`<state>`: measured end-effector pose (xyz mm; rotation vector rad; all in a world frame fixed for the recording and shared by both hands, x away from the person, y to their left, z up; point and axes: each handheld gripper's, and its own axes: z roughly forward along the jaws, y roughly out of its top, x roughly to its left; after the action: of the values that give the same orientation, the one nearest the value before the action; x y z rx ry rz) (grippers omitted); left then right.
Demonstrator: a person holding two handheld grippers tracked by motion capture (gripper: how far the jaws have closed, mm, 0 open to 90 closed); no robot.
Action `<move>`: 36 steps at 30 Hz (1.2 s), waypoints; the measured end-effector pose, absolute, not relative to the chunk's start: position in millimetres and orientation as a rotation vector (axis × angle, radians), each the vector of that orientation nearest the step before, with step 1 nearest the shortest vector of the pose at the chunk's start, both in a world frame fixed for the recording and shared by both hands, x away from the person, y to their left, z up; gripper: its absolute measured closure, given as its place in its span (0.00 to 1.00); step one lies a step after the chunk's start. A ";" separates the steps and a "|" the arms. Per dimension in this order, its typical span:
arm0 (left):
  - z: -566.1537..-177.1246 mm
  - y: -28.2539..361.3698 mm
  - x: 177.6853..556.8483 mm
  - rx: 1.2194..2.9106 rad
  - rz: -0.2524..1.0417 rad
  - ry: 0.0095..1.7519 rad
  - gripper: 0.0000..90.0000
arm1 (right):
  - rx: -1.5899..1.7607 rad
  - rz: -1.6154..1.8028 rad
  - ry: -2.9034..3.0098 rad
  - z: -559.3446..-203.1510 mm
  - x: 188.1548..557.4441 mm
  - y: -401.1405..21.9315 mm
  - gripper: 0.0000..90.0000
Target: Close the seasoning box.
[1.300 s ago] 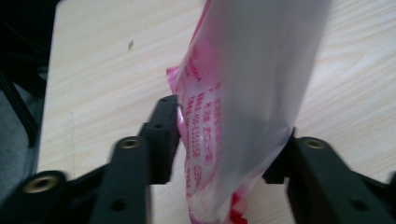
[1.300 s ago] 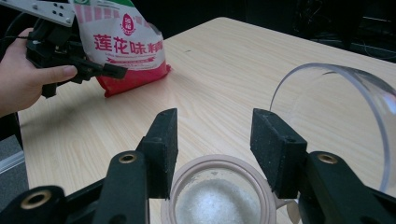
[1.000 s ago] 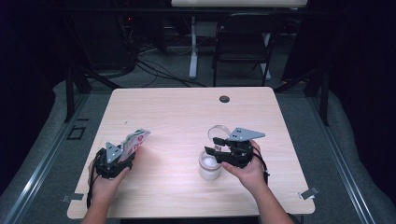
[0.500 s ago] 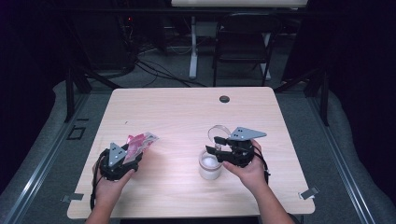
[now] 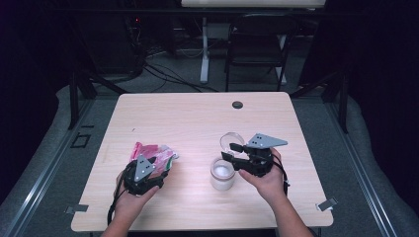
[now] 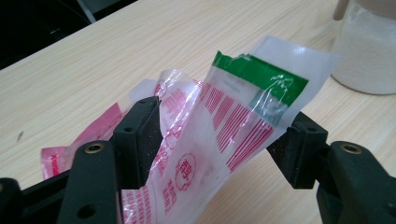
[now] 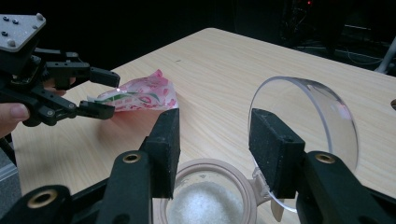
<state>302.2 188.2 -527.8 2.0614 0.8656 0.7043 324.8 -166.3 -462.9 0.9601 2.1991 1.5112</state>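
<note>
A plastic bag (image 6: 224, 130) printed in red and white with a green top stands bent between the jaws of my left gripper (image 6: 224, 114), which is shut on it. In the high view that gripper (image 5: 159, 160) and the bag (image 5: 150, 150) are at the table's front left. A round jar (image 5: 222, 174) of white grains stands front centre, its clear hinged lid (image 5: 230, 140) tipped up. My right gripper (image 7: 215, 121) hangs over the jar's mouth (image 7: 205, 200). Its jaws have just been closing a little, with nothing between them. The lid (image 7: 317, 116) stands behind one jaw.
The light wooden table (image 5: 197, 118) has a dark cable hole (image 5: 237, 104) near its far edge. Beyond it stand a folding chair (image 5: 257, 39) and cables on the floor. In the right gripper view the left gripper (image 7: 100, 91) and the bag (image 7: 140, 95) lie across the table.
My left hand has carried the bag to the right, toward the jar, and slightly upward. The right hand, the jar and its lid have stayed where they were.
</note>
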 end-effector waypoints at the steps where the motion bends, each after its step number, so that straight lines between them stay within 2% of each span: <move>1: -528.2 187.6 302.2 2.066 0.703 0.859 0.43 | 0.961 1.512 2.200 -462.8 324.8 -166.6 0.59; 7: -528.9 185.4 301.9 2.064 0.676 0.858 0.43 | 0.956 1.508 2.206 -462.1 324.2 -166.5 0.61; 22: -517.2 169.7 302.4 2.083 0.645 0.811 0.47 | 0.959 1.517 2.194 -449.9 320.9 -177.9 0.73; 33: -504.7 149.7 302.0 2.045 0.583 0.779 0.51 | 1.016 1.529 2.132 -443.6 323.1 -198.3 0.87; 36: -505.6 143.1 302.5 2.075 0.587 0.765 0.54 | 1.047 1.521 2.110 -444.3 325.0 -204.1 0.94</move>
<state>302.5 143.1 -505.6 2.0754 0.7649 0.5870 325.0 -204.1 -444.3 1.0466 2.1099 1.5210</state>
